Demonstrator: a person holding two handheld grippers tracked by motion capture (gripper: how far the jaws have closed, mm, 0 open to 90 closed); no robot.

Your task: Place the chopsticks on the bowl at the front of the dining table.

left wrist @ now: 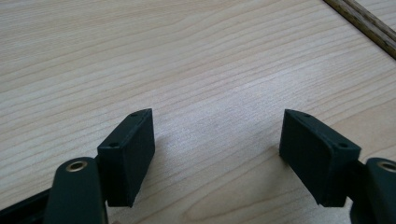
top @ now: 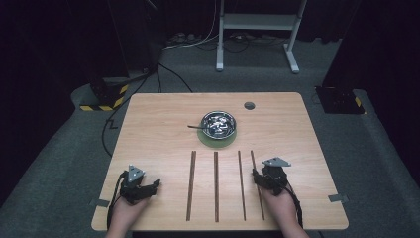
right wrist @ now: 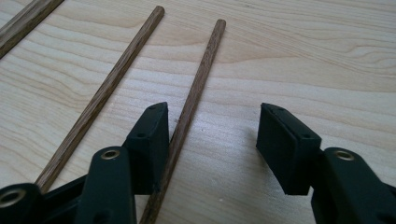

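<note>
Four sticks (top: 216, 186) on pale wooden table (top: 158, 129).

Hand-held gripper (left wrist: 217, 140) jaws apart over bare wooden table (left wrist: 187, 60), wooden sticks (left wrist: 369, 23) top right

Floor: grey carpet (top: 59, 148), cables trailing.
Furniture: white stand (top: 257, 29) beyond the wooden table (top: 158, 124).
Surroundings: dark.

4 wooden sticks (top: 216, 186) lying side by side on 1 table (top: 158, 124). 1 metal bowl (top: 218, 124) with small pale pieces inside, count unclear, on 1 green mat (top: 218, 141). 1 spoon handle (top: 194, 127). 2 grippers: left (top: 154, 184), right (top: 256, 174).
</note>
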